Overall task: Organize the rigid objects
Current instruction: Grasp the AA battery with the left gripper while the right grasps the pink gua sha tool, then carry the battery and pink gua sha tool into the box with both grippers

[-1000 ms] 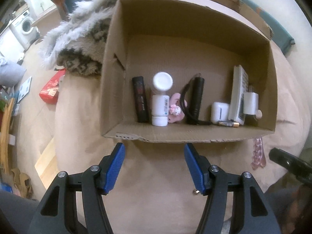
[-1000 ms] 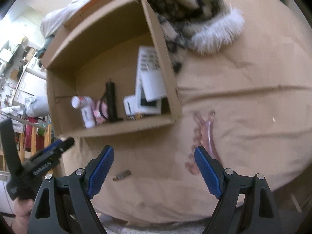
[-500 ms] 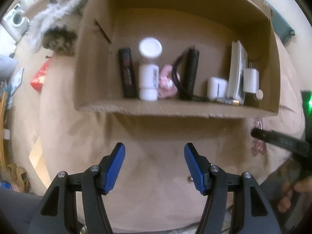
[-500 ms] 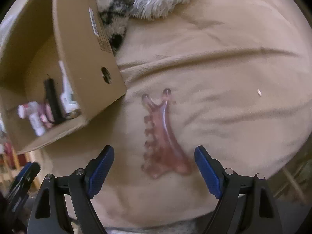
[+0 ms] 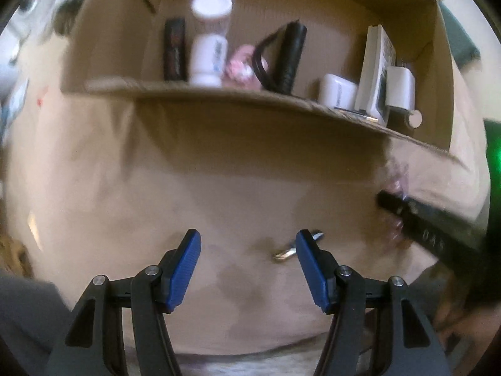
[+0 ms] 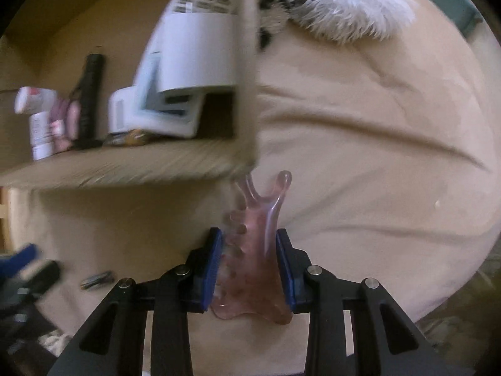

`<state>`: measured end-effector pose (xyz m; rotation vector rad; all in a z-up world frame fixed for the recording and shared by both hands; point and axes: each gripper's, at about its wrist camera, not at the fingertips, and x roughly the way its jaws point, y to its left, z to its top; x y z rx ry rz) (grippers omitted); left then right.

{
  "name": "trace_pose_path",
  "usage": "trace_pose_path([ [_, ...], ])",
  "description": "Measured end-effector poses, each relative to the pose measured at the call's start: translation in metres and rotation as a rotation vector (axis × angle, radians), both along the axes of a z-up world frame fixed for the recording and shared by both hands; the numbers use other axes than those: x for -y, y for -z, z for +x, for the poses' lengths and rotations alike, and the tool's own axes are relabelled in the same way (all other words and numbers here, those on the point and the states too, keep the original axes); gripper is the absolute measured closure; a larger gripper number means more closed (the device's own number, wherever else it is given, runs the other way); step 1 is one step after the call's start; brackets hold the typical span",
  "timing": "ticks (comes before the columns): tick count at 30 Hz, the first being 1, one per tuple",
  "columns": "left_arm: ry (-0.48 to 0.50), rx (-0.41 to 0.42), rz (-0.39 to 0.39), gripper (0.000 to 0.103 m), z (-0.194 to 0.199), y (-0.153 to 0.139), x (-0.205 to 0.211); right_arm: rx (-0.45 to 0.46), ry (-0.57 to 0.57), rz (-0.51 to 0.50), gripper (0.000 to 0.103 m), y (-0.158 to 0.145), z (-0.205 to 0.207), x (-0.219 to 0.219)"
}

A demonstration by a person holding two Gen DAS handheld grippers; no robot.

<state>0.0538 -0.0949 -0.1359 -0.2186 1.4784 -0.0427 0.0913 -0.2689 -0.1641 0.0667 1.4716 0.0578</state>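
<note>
A translucent pink comb-shaped tool (image 6: 253,250) lies on the beige blanket beside the cardboard box's (image 6: 125,166) corner. My right gripper (image 6: 249,250) points down over it. Its jaws are closing and both blue pads touch the tool's sides. In the left wrist view the tool (image 5: 397,181) shows as a pink blur behind the right gripper's black finger (image 5: 422,219). My left gripper (image 5: 247,250) stands open just above the blanket. A small battery (image 5: 283,253) lies by its right fingertip, partly hidden behind it, and also shows as the battery (image 6: 97,279) in the right wrist view.
The box (image 5: 219,94) holds a black tube (image 5: 175,50), a white bottle (image 5: 209,47), a pink item (image 5: 241,65), a black flashlight (image 5: 292,56), a white case (image 5: 336,94), a remote-like slab (image 5: 375,72) and a charger (image 5: 399,87). A furry garment (image 6: 344,9) lies behind.
My right gripper has dropped onto the pink tool and its jaws have come in against it. The left gripper has sunk toward the blanket near the battery, still open.
</note>
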Motion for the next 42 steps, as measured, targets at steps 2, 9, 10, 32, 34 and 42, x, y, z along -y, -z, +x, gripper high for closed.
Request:
trace_pose_path([
  [2, -0.048, -0.013, -0.02, 0.043, -0.001, 0.005, 0.005, -0.004, 0.014, 0.025, 0.067, -0.002, -0.005, 0.003],
  [9, -0.131, -0.021, 0.04, 0.043, -0.002, 0.015, 0.026, -0.022, 0.059, 0.05, 0.067, -0.001, -0.002, 0.02],
  [10, -0.139, -0.014, 0.042, 0.043, -0.005, 0.015, 0.03, -0.02, 0.057, 0.05, 0.067, 0.0, 0.002, 0.022],
  [32, 0.024, 0.054, 0.151, 0.064, -0.008, -0.013, 0.047, -0.002, -0.053, 0.052, 0.067, -0.01, -0.02, -0.015],
  [34, 0.036, 0.095, 0.169, 0.064, -0.009, -0.029, 0.037, 0.006, -0.077, 0.087, 0.067, -0.016, -0.024, -0.022],
  [42, 0.002, 0.157, 0.165, 0.065, -0.01, -0.067, -0.01, 0.095, -0.145, 0.191, 0.067, -0.047, -0.043, -0.05],
])
